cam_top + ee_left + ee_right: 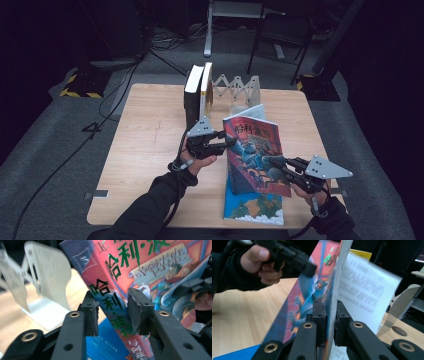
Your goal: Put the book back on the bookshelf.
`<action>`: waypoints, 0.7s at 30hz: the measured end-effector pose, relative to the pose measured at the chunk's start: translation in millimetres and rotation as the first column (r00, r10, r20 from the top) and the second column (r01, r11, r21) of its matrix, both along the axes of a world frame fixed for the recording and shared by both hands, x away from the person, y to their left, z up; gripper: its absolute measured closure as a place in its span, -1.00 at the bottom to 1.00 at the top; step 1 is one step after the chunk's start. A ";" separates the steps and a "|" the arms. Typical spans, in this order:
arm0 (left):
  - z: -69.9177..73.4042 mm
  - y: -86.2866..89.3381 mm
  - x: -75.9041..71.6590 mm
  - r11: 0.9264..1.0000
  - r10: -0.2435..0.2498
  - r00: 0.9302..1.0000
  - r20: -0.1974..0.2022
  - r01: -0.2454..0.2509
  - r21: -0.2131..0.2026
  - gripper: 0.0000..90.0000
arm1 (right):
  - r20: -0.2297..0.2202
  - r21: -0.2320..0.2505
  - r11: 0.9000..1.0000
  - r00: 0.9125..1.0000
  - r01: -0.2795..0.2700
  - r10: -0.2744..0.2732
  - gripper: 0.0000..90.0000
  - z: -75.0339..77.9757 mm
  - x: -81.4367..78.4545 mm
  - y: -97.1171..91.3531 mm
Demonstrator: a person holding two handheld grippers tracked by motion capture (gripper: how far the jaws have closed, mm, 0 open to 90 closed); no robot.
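Note:
A thick red book (pixel 252 150) with green Chinese lettering stands tilted above the table, its cover toward me. My left gripper (pixel 230 143) has its jaws on either side of the spine (pixel 110 307), with the pads pressed on it. My right gripper (pixel 270 162) is shut on the lower right edge of the cover (pixel 304 300). Behind that cover, white printed pages (pixel 364 290) fan open. Under the red book a blue book (pixel 252 207) lies flat near the table's front edge.
Two dark books (pixel 195 92) stand upright at the back of the wooden table (pixel 150 150), next to a white folding book rack (pixel 235 87). One white rack plate (pixel 50 277) stands close behind the red book. Chairs and cables are on the floor beyond.

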State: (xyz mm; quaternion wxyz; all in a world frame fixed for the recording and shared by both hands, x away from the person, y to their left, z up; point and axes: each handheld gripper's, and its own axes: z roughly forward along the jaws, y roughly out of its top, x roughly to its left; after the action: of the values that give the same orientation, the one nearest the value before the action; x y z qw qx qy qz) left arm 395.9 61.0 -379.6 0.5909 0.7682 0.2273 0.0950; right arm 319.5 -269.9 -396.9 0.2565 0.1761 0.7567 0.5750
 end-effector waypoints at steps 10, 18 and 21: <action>13.2 -3.8 -24.7 0.996 -0.081 0.986 0.144 0.076 0.036 0.50 | -0.012 -0.019 1.000 1.000 0.000 0.000 0.77 -8.1 -9.7 -10.6; 4.8 -9.7 -39.6 0.992 -0.122 0.979 0.161 0.114 0.062 0.44 | -0.027 -0.030 1.000 1.000 0.003 -0.004 0.85 -17.1 -21.1 -19.3; -8.3 -12.8 -38.5 0.990 -0.127 0.984 0.129 0.117 0.080 0.40 | -0.020 -0.038 0.999 1.000 0.004 -0.005 0.86 -17.7 -25.0 -18.5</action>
State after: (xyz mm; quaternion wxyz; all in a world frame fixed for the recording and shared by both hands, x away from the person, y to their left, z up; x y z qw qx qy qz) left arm 357.4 48.2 -387.8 0.5815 0.7934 0.1362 0.1180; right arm 294.5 -288.4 -414.6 0.2532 0.1788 0.7696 0.5583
